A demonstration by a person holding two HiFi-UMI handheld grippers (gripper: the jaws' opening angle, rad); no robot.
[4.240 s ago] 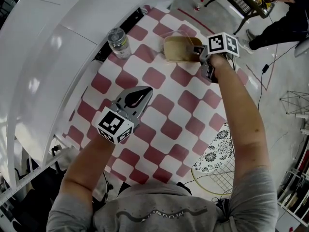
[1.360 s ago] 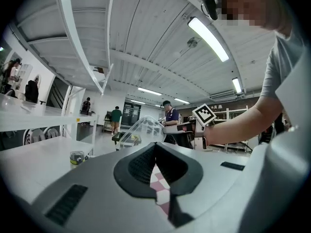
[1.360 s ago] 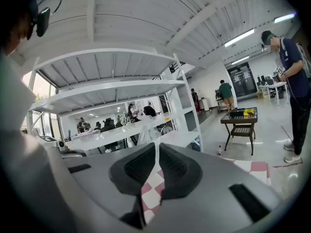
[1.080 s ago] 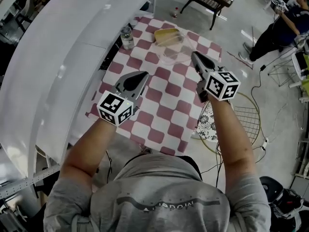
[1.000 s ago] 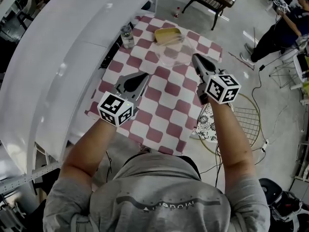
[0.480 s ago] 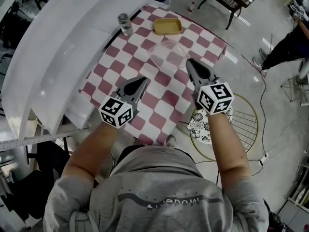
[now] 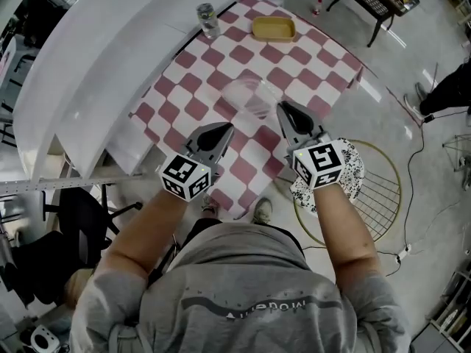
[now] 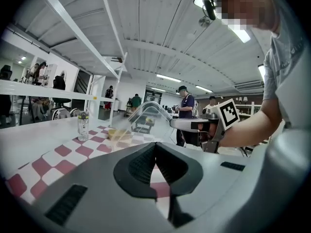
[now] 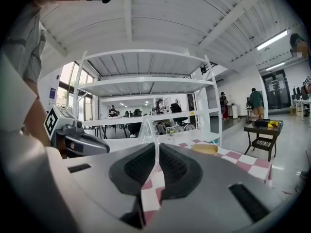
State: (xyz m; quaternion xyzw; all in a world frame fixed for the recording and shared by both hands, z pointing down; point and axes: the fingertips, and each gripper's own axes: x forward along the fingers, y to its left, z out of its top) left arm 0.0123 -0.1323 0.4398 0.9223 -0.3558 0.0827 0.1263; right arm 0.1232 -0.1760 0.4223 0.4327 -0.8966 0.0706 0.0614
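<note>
Over the middle of my red-and-white checked table (image 7: 193, 87) hangs the clear plastic lid (image 7: 250, 98), its near edge in my right gripper (image 7: 282, 107). My left gripper (image 7: 224, 129) is over the table's near part. At the table's far end lies the yellow rectangular tray (image 7: 273, 29), with the clear water bottle (image 7: 208, 19) to its left.

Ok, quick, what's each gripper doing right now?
Left gripper: shut, nothing between its jaws.
Right gripper: shut on the edge of the clear lid.

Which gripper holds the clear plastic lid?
The right gripper: its jaws pinch the clear plastic lid by its edge, while the left gripper has its jaws shut on nothing.
</note>
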